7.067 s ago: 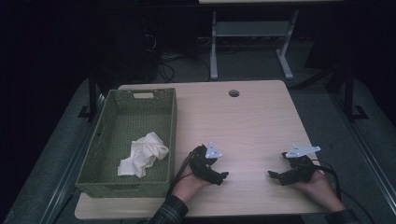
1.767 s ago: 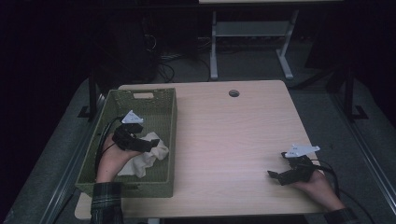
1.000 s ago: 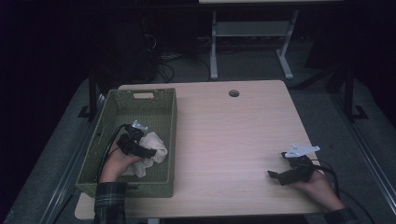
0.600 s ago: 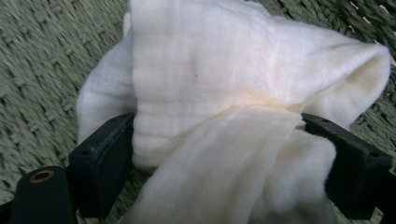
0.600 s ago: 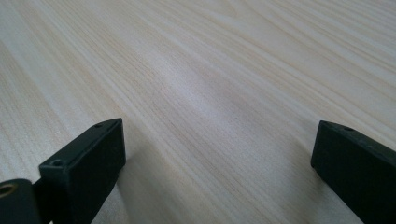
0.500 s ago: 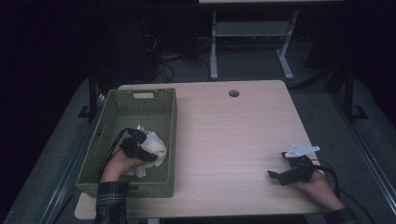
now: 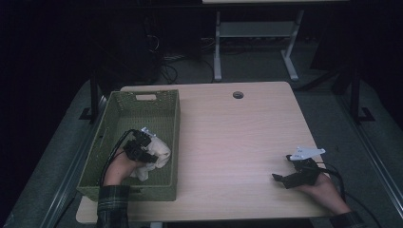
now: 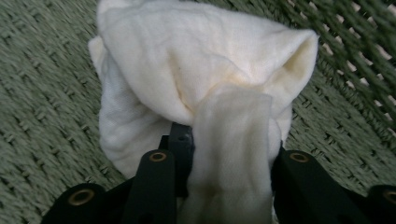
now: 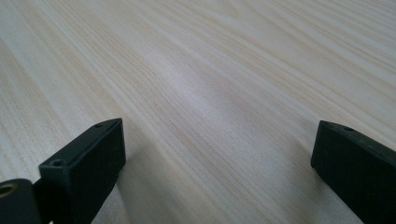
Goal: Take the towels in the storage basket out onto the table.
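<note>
Your left tool (image 7: 142, 148) sits low in green woven basket (image 7: 142, 97) at tabletop's 9 o'clock; its jaws have just been closing, pinching fold of white cloth (image 8: 205, 88) ready for lift-out

Cloth is basket's sole content, bunched near its 5 o'clock corner

Your right tool (image 7: 285, 179) rests on tabletop (image 7: 228, 137) at 4 o'clock, jaws wide, empty, parked clear
</note>
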The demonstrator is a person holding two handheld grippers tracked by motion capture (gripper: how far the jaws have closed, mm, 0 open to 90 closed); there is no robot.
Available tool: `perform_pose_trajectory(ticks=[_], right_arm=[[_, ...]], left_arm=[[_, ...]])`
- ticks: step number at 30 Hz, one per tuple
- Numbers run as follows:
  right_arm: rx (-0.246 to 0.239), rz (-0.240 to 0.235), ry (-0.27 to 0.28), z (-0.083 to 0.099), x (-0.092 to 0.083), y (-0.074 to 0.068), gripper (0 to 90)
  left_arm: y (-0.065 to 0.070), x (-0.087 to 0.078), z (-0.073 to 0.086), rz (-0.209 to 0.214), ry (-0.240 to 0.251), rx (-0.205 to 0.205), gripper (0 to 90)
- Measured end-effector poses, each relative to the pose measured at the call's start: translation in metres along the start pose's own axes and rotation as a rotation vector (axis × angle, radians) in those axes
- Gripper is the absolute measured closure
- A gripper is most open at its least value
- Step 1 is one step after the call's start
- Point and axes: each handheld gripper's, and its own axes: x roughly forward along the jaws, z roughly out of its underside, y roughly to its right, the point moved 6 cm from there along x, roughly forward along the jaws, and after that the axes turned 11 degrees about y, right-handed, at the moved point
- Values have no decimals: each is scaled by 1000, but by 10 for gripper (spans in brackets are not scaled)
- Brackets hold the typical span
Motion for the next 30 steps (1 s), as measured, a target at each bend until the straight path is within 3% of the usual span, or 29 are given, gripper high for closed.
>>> perform_pose_trajectory(ticks=[9,16,30], right_arm=[[-2,-1,0,0,0,0,28],[-3,-3,1,0,0,0,28],[-3,-3,1,0,0,0,28]], left_arm=[[-2,-16,-10,-1,112,-29,687],[-2,-40,-22,1,250,-60,687],[10,-89,-49,10,455,-52,686]])
